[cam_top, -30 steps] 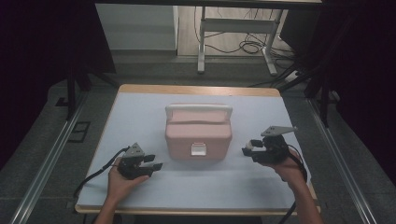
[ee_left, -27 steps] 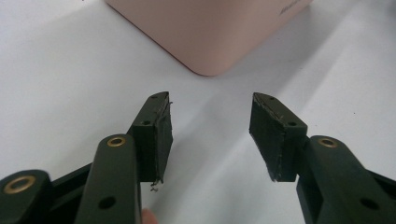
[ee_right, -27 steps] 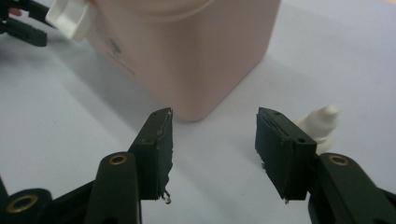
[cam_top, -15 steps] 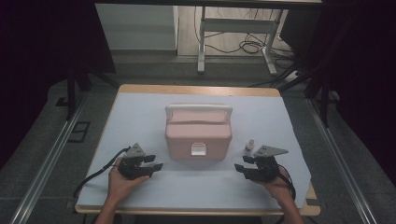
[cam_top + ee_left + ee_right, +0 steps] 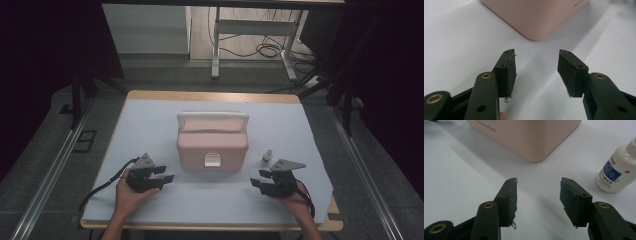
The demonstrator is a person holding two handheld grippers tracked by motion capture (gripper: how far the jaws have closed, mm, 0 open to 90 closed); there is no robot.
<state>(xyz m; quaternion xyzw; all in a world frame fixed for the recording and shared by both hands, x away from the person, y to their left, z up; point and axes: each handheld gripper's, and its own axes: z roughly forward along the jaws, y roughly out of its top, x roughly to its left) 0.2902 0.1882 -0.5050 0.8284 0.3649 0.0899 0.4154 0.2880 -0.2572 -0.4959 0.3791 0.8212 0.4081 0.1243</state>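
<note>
A pink lidded box (image 5: pixel 212 145) with a white handle (image 5: pixel 212 117) and a front latch stands at the middle of the white mat (image 5: pixel 150 120). A small white bottle (image 5: pixel 267 156) with a blue label stands just right of the box. My left gripper (image 5: pixel 166 173) rests on the mat near the box's front left corner, jaws open and empty. My right gripper (image 5: pixel 257 178) lies near the front right corner, also open and empty. The left gripper view has the box corner (image 5: pixel 536 17) beyond the open gripper (image 5: pixel 536 70). In the right gripper view, the box (image 5: pixel 529 135) sits ahead of the gripper (image 5: pixel 537 195), and the bottle (image 5: pixel 617 171) is to the right.
The mat covers a wooden table (image 5: pixel 210 96) whose far edge shows. Floor rails (image 5: pixel 50 170) run along both sides. A metal desk frame (image 5: pixel 250 30) with loose cables stands behind the table. Dark curtains close off the left and right.
My right hand has come down and nearer to the front edge, settling on the mat. The small bottle it hid now shows beside the box. The left hand has kept still.
</note>
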